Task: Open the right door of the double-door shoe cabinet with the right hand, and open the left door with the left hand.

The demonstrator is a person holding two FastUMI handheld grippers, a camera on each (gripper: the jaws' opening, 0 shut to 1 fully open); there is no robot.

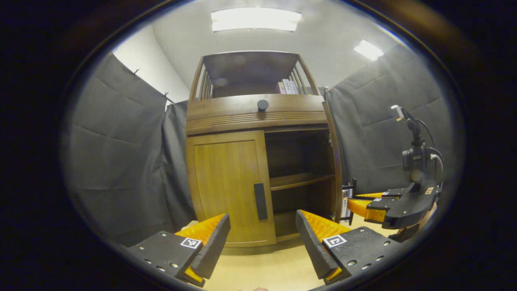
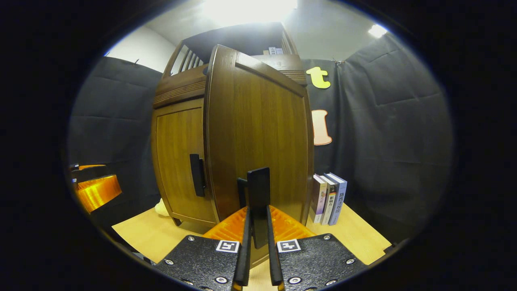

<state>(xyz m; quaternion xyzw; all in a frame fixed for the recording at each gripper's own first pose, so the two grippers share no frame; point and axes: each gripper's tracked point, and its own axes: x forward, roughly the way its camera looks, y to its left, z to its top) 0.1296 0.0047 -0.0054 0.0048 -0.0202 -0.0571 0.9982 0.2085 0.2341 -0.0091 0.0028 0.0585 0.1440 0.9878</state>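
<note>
Right claw [image 2: 258,226] pinches one door handle [image 2: 258,190] — left claw [image 1: 262,238] spread; three books [image 2: 328,199].

shoe cabinet [image 1: 258,117]: brown wood, stands upright | right door [image 2: 258,133]: swung wide open, shelves show inside | left door [image 1: 228,186]: shut, dark handle [image 1: 260,201]

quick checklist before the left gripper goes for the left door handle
1. Right door swung open: ok.
2. Right gripper shut on the right door handle: ok.
3. Left door closed, not yet opened: ok.
4. Left door handle unobstructed: ok.
5. Left gripper open, apart from the handle: ok.
6. Books stand beside the cabinet, away from the left door: ok.
</note>
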